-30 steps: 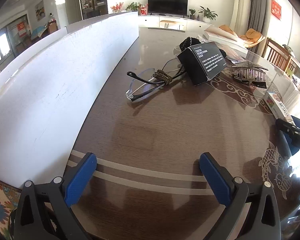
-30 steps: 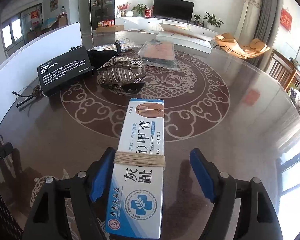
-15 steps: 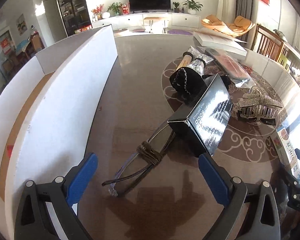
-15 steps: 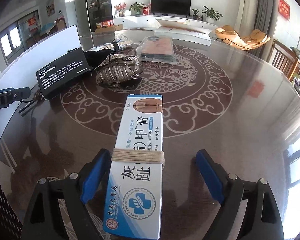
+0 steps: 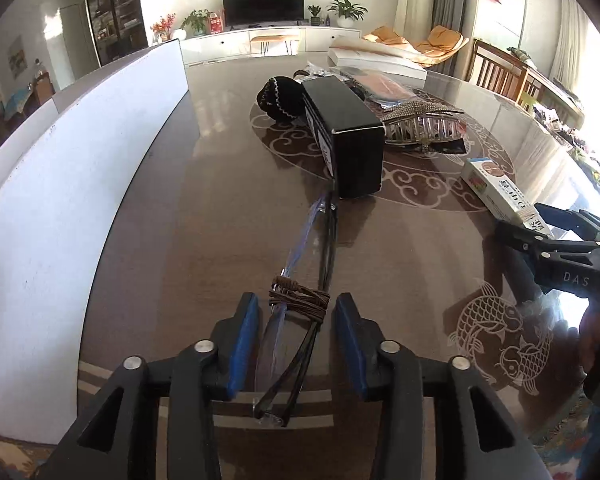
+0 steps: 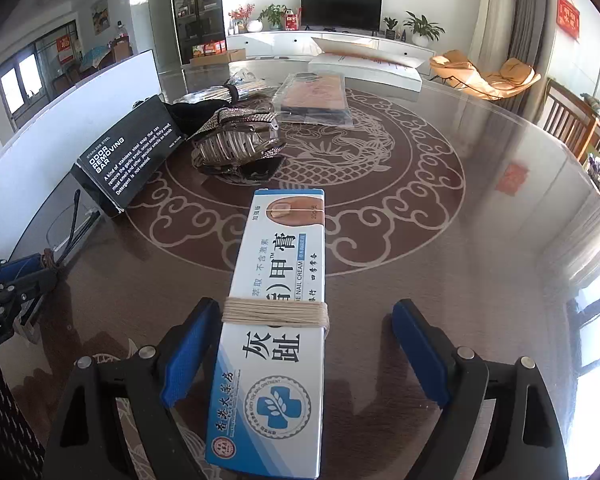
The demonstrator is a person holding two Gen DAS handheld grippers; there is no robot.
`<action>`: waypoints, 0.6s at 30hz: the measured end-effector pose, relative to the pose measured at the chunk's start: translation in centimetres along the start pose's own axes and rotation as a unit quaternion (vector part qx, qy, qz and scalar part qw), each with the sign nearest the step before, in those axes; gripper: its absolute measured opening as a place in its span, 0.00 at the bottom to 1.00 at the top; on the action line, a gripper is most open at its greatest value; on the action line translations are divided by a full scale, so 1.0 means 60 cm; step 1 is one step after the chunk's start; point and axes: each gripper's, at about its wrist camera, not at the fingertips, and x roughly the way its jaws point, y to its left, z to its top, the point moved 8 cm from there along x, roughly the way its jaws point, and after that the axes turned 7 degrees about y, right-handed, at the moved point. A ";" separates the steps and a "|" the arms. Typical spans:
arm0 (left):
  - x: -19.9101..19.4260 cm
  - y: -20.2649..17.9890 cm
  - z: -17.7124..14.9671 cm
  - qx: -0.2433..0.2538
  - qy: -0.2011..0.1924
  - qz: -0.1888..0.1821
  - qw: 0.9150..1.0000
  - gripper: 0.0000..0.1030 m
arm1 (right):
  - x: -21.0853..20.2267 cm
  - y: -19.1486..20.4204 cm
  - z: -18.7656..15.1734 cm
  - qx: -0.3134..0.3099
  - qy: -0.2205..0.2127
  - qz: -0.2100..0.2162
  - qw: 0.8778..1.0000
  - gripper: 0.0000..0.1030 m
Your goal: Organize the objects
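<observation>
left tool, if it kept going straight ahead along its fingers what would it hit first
The folded glasses already lie between the left tool fingers, running forward. Past them, the first obstacle in line looks like the black odor removing bar box, whose near end sits at the glasses' far tip, though depth is uncertain through the fisheye.

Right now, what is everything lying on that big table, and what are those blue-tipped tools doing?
Glasses: one, clear with dark arms and a brown cord wrapped round them, near edge, between the left tool's fingers.
Black box: one, white lettering, past the glasses.
Hair claw clip: one, silver, sparkly, table middle.
Nail cream box: one, white and blue, string-wrapped, between the right tool's fingers.
Black pouch: one, behind the black box.
Clear packet: one, tan contents, far side.
White board: one, upright along the left edge.
Table: one, brown, pale dragon pattern.
Left gripper: narrowed around the glasses.
Right gripper: wide open.
</observation>
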 end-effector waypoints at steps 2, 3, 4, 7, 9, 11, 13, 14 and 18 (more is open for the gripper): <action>0.010 0.005 -0.005 -0.013 0.013 0.003 1.000 0.94 | 0.000 -0.001 0.000 0.000 0.001 -0.001 1.000 0.87; 0.011 0.011 -0.003 -0.017 0.012 0.008 1.000 0.95 | 0.001 -0.001 0.000 0.001 0.001 -0.001 1.000 0.87; 0.015 0.015 0.001 -0.022 0.016 0.008 1.000 0.97 | 0.001 0.000 -0.001 0.000 0.001 0.001 1.000 0.88; 0.025 0.023 0.012 -0.030 0.023 0.011 0.999 1.00 | 0.003 0.001 -0.001 -0.002 0.005 0.002 1.000 0.91; 0.026 0.024 0.014 -0.032 0.015 0.012 0.999 1.00 | 0.007 0.005 0.000 -0.008 0.013 0.006 1.000 0.97; 0.024 0.024 0.009 -0.031 0.002 0.013 0.999 1.00 | 0.009 0.006 0.000 -0.010 0.015 0.006 1.000 1.00; 0.022 0.024 0.007 -0.030 -0.002 0.012 0.999 1.00 | 0.009 0.006 0.000 -0.010 0.016 0.006 1.000 1.00; 0.023 0.025 0.008 -0.029 -0.002 0.011 1.000 1.00 | 0.009 0.006 0.000 -0.010 0.016 0.005 1.000 1.00; 0.021 0.025 0.005 -0.022 -0.012 0.007 1.000 1.00 | 0.010 0.008 0.002 -0.020 0.019 0.008 1.000 1.00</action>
